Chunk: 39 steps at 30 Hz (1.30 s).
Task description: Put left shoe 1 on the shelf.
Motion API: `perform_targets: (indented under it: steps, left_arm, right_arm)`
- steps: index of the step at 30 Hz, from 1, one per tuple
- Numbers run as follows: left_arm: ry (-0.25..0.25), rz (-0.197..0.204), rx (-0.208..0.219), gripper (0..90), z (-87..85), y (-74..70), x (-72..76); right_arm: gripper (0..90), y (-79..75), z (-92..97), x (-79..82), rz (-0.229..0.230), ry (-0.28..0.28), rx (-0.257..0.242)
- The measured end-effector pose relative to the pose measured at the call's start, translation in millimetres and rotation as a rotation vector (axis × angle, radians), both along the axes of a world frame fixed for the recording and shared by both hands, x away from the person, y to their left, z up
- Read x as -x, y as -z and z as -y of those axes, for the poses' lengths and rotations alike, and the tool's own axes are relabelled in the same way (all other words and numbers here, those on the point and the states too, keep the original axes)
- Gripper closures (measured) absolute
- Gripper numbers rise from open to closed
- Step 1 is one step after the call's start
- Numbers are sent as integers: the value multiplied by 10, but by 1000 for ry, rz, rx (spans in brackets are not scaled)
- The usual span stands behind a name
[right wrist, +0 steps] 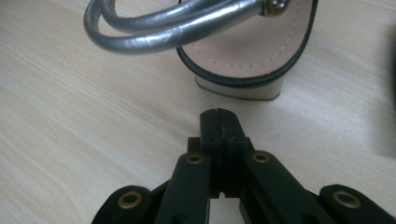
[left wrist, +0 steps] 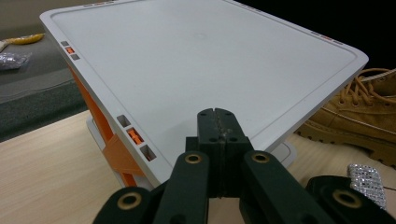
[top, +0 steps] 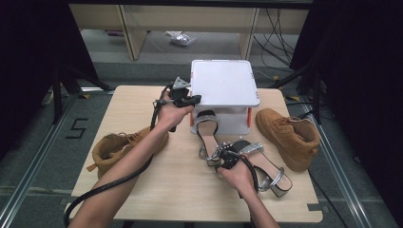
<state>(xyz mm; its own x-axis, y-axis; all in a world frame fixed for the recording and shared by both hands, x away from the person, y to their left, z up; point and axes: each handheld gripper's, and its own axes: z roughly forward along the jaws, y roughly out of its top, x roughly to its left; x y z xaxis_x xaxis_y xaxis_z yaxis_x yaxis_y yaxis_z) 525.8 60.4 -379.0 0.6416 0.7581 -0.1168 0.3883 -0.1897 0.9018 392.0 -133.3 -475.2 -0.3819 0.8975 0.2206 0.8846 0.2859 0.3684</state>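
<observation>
The left gripper (left wrist: 218, 122), jaws pressed together on nothing, hovers at the near left edge of the white square-topped plastic rack with orange clips (top: 223, 81); the right gripper (right wrist: 219, 122), likewise closed and empty, sits just short of the heel of a silver-strapped block-heel sandal (right wrist: 243, 51) on the pale wooden table (top: 166, 185). Likely next — part the right jaws first, then close on the strap, not the sole; its mate (top: 206, 129) lies half under the rack. No brand legible — only a "5" marked on the floor (top: 77, 127).
</observation>
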Motion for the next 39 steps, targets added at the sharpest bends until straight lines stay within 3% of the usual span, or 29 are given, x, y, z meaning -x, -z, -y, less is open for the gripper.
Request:
perform_targets:
  steps: [1,2,3,4,6,7,13,14,16,17,19,20,24,25,27,29,31,33,35,39]
  left_arm:
    - [0,0,0,898,1,0,1]
    - [0,1,0,898,1,1,1]
    - [0,1,-1,898,1,0,1]
    - [0,1,-1,898,1,1,2]
    - [1,1,1,898,-1,1,0]
    - [1,0,1,898,0,1,-1]
    - [2,1,0,898,3,0,0]
    - [3,1,-1,898,3,0,0]
    - [2,0,0,898,1,-1,0]
    - [2,-1,0,898,0,-1,0]
    - [3,-1,-1,898,0,-2,-1]
    - [3,0,-1,898,0,-2,-1]
    - [4,1,-3,899,2,-2,-1]
    - [5,4,2,899,3,1,-3]
    - [4,-1,-4,899,-2,-3,-3]
    - [4,-1,-4,899,-3,-3,-3]
    - [7,2,0,898,-1,-1,-6]
    - [8,4,-2,899,1,-1,-7]
    - [7,4,-2,899,1,0,-6]
    - [9,3,-2,898,1,-1,-8]
  right_arm:
    - [900,21,-6,-17,25,-6,-8]
    - [900,14,-16,-22,18,-7,-17]
    - [900,27,-9,-38,51,-24,0]
    - [900,14,-21,-34,30,-1,-10]
    - [900,22,-45,-50,29,12,-20]
    - [900,28,-27,-66,51,-12,-2]
    - [900,21,-68,-57,14,17,-18]
    - [900,3,-108,-39,-35,61,-46]
    - [900,7,-102,-60,-23,59,-44]
    - [900,28,-93,-77,13,30,-43]
    - [900,11,-136,-82,-13,73,-59]
    - [900,24,-104,-106,24,21,-49]
    - [900,16,-136,-133,47,33,-75]
    - [900,39,-113,-164,102,-4,-59]
    - [900,35,-122,-192,121,-14,-55]
    - [900,22,-147,-205,117,13,-67]
    - [900,8,-133,-235,155,-21,-48]
    - [900,-19,-160,-254,136,4,-55]
    - [900,-27,-169,-289,164,-13,-55]
    - [900,-46,-194,-317,168,-6,-65]
